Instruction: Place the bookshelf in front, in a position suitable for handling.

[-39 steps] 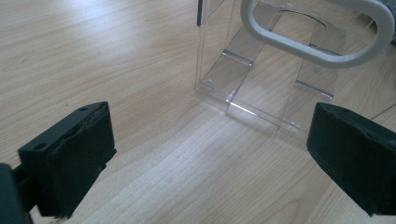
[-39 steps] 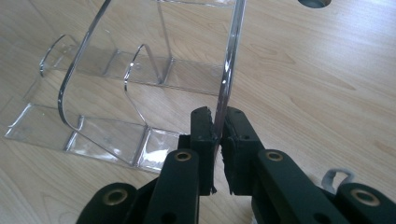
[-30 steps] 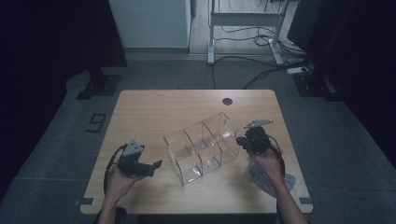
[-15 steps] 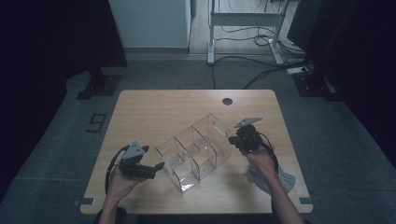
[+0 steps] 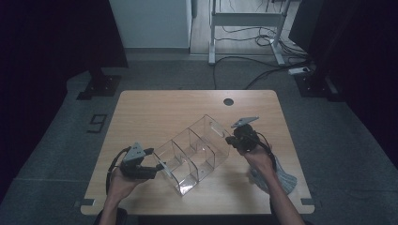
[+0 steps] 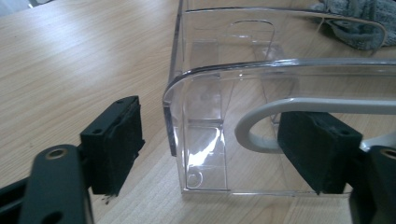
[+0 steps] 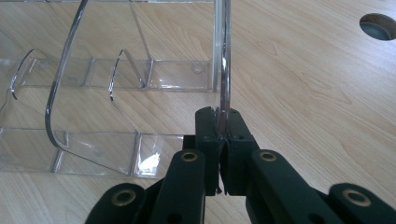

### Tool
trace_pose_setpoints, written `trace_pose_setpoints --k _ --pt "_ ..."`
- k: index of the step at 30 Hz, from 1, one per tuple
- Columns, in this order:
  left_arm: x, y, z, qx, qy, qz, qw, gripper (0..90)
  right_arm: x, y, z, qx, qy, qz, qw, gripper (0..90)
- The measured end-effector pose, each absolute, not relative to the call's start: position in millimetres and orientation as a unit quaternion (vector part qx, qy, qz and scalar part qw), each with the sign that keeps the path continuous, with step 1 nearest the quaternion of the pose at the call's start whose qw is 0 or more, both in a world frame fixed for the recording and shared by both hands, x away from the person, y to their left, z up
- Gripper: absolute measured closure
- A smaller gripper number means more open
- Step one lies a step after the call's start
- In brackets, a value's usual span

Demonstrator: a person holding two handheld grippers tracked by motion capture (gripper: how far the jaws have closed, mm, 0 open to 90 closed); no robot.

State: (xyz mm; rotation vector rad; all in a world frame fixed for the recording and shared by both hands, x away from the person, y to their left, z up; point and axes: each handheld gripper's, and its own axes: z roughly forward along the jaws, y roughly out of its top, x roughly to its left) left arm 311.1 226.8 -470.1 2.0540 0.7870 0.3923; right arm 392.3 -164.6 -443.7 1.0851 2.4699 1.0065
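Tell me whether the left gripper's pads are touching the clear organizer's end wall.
Apart. In the left gripper view the left gripper straddles the clear organizer: bare table shows between the left pad and the wall's edge. The jaws have just been closing.

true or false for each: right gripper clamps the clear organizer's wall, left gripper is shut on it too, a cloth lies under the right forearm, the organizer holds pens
1. The right gripper is clamped on an end wall of the clear organizer. True.
2. The left gripper is shut on the organizer. False: its jaws have just been closing, one on each side of the wall, pads not yet pressing.
3. A grey cloth lies by the right forearm. True.
4. The organizer holds pens. False: its compartments are empty.
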Motion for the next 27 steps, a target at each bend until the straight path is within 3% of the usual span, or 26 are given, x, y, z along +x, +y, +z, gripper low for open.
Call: trace_pose_setpoints --k 3,6,9,10,11,13,14,16,27 --pt "311 225 -470 0.829 0.310 0.153 0.440 34.0 393 -164 -443 0.373 0.851 0.346 0.130 86.1" --pt "310 223 -470 0.831 0.308 0.154 0.436 36.8 392 -165 -443 0.373 0.851 0.347 0.128 84.2" --pt "310 225 -470 0.826 0.317 0.158 0.438 43.1 390 -167 -443 0.367 0.851 0.355 0.124 74.0" --pt "310 225 -470 0.826 0.317 0.158 0.438 43.3 390 -167 -443 0.367 0.851 0.355 0.124 74.0" --pt "309 225 -471 0.825 0.318 0.159 0.439 43.5 388 -169 -441 0.364 0.852 0.354 0.128 63.8" --pt "309 224 -471 0.824 0.319 0.160 0.439 43.6 387 -171 -440 0.363 0.851 0.356 0.130 58.9" --pt "309 224 -472 0.823 0.319 0.163 0.441 43.9 385 -174 -437 0.362 0.851 0.360 0.126 49.3" --pt "308 224 -472 0.821 0.321 0.164 0.442 44.2 382 -179 -433 0.359 0.851 0.362 0.125 42.3" --pt "305 223 -472 0.818 0.330 0.167 0.441 44.4 363 -209 -426 0.359 0.852 0.357 0.131 22.5"
